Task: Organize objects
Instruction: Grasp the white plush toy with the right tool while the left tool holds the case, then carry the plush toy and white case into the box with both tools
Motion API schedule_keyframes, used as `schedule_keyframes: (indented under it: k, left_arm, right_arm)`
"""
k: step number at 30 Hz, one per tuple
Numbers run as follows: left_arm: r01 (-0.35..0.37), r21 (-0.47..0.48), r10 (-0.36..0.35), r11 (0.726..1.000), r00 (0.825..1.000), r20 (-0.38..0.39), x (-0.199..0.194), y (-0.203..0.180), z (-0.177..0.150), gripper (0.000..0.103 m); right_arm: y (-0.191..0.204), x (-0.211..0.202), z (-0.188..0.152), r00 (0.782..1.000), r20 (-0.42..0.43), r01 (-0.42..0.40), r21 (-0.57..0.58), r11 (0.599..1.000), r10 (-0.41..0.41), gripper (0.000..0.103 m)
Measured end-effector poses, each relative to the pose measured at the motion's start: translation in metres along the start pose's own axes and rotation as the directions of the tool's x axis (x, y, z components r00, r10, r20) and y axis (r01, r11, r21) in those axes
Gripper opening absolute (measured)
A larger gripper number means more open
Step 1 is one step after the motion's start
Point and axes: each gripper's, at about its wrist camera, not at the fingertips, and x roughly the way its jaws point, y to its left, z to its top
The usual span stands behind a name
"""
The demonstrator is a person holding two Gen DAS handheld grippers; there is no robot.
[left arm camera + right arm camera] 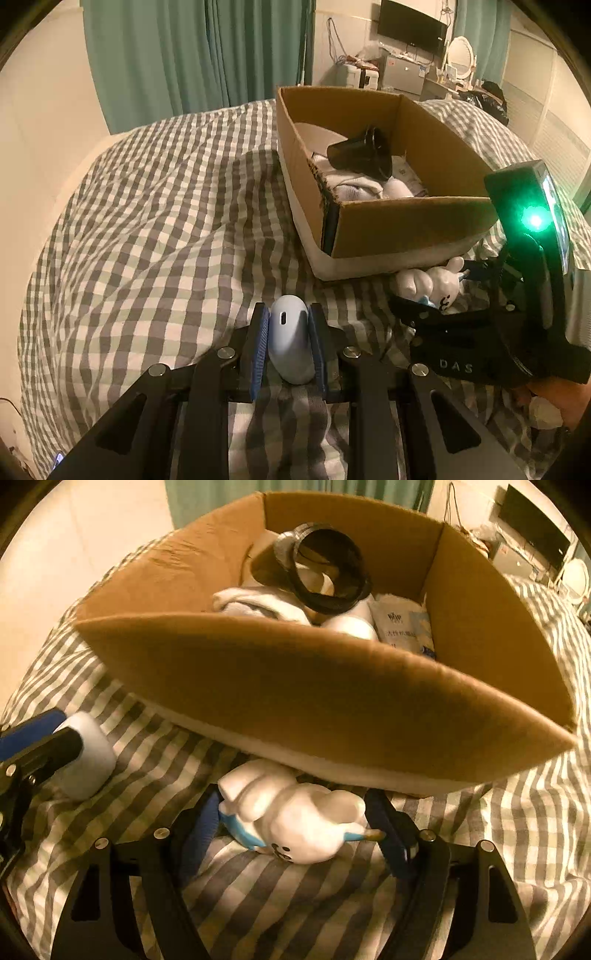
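A lived-in home bedroom: a bed (147, 206) under a grey-and-white checked cover, teal curtains (192, 51) behind it, a wall-mounted television (412, 27) above a cluttered dresser with an oval mirror (461, 55), and a cardboard box (417, 225) resting on the bedding.
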Motion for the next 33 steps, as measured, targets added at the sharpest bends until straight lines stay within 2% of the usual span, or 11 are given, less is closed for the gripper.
schedule_keyframes:
  k: [7,11,19,27,33]
  left_arm:
    - [-0.013,0.008,0.013,1.0,1.0,0.025,-0.019,-0.003,-0.001,0.022]
    - [-0.011,0.003,0.011,1.0,0.999,0.053,-0.036,-0.005,-0.002,0.022]
    - [-0.017,0.011,0.015,1.0,0.991,0.132,-0.078,-0.011,0.007,0.022]
    - [-0.018,0.046,0.008,0.999,0.976,0.216,-0.11,-0.024,0.038,0.022]
    - [-0.011,0.064,-0.005,0.998,0.97,0.244,-0.104,-0.029,0.077,0.022]
  right_arm:
    - [0.001,-0.039,-0.006,0.996,0.092,-0.006,-0.027,1.0,0.008,0.077]
    - [-0.001,-0.065,-0.012,0.991,0.127,-0.043,-0.025,0.999,0.046,0.077]
    - [0.008,-0.126,-0.012,0.972,0.231,-0.023,-0.064,0.998,0.037,0.077]
    - [0.003,-0.165,-0.006,0.954,0.297,-0.005,-0.077,0.997,0.027,0.077]
    - [-0.01,-0.174,0.013,0.946,0.323,0.003,-0.062,0.998,0.017,0.077]
